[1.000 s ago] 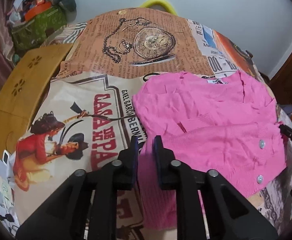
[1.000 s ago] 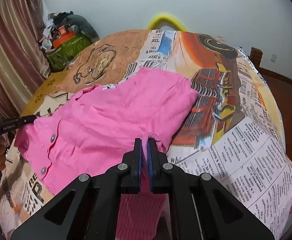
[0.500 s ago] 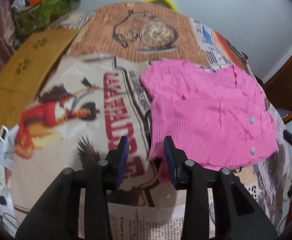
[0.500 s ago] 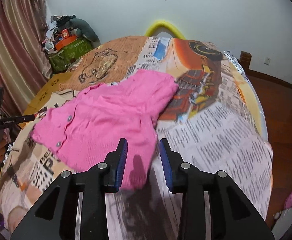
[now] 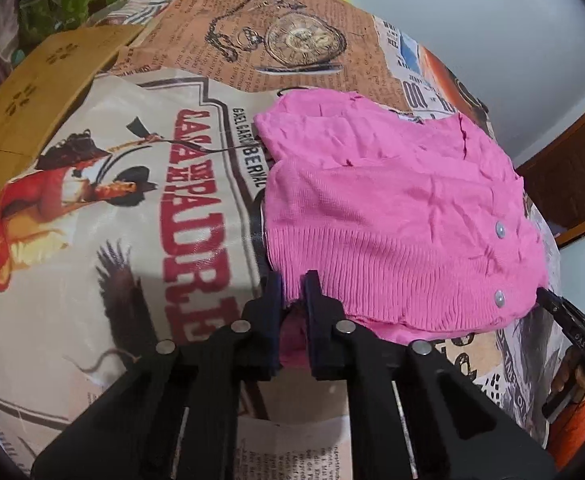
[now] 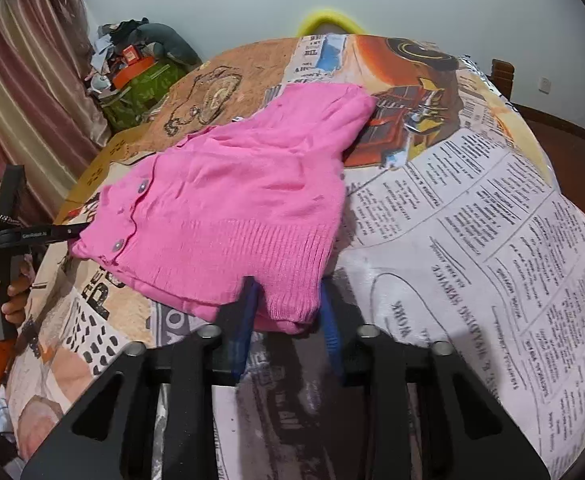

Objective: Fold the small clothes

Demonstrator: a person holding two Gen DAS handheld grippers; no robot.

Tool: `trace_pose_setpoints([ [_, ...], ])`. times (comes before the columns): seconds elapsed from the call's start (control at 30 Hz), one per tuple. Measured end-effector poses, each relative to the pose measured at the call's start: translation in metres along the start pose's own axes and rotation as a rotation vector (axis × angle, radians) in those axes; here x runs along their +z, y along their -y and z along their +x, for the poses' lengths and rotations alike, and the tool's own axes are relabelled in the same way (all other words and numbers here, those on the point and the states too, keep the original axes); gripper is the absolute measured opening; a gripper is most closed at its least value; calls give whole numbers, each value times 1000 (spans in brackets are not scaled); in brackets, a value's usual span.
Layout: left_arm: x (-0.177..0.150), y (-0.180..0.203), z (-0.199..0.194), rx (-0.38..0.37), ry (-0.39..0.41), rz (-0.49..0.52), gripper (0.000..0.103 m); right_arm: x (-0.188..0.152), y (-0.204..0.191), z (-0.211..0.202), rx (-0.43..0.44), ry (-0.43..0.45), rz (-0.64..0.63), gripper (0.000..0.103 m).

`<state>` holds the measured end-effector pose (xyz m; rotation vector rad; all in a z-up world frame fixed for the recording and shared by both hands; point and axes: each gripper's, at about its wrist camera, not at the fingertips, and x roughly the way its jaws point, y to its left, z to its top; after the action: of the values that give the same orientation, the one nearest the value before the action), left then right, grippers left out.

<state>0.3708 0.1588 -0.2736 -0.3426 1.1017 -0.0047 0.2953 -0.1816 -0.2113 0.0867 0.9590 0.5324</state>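
Note:
A pink knitted cardigan with two grey snap buttons lies folded on the printed tablecloth. My left gripper is at its near left hem corner, jaws closed to a narrow gap with pink ribbed knit between them. In the right wrist view the cardigan lies ahead. My right gripper is open, its blue-padded fingers either side of the near right hem corner, not pinching it. The left gripper also shows at the far left of that view, at the cardigan's corner.
A round table with a newspaper-print cloth. A wooden board lies at the left edge. Clutter with a green bag stands by the curtain. A yellow chair back rises behind the table.
Both grippers let go of the sleeves, now folded onto the cardigan's body. The left gripper has moved in and closed on the hem corner. The right gripper has opened wide around the other corner.

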Motion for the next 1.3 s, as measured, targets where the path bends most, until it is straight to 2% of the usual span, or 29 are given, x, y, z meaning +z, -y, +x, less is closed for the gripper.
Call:
trace_pose_setpoints([
  [0.2,-2,10,-23,53,71,43,6,2,-9,-17,-11,41,-49,8],
  [0.33,3,16,-49,51,138,64,6,7,-17,-27,-31,62,-106,8],
  [0.63,18,36,-83,65,241,118,6,25,-6,-37,-32,129,-61,8],
  [0.93,21,46,-79,92,262,149,6,28,-3,-35,-53,139,-69,8],
  [1.3,-7,43,-73,86,218,154,6,19,-3,-37,-59,111,-80,9],
])
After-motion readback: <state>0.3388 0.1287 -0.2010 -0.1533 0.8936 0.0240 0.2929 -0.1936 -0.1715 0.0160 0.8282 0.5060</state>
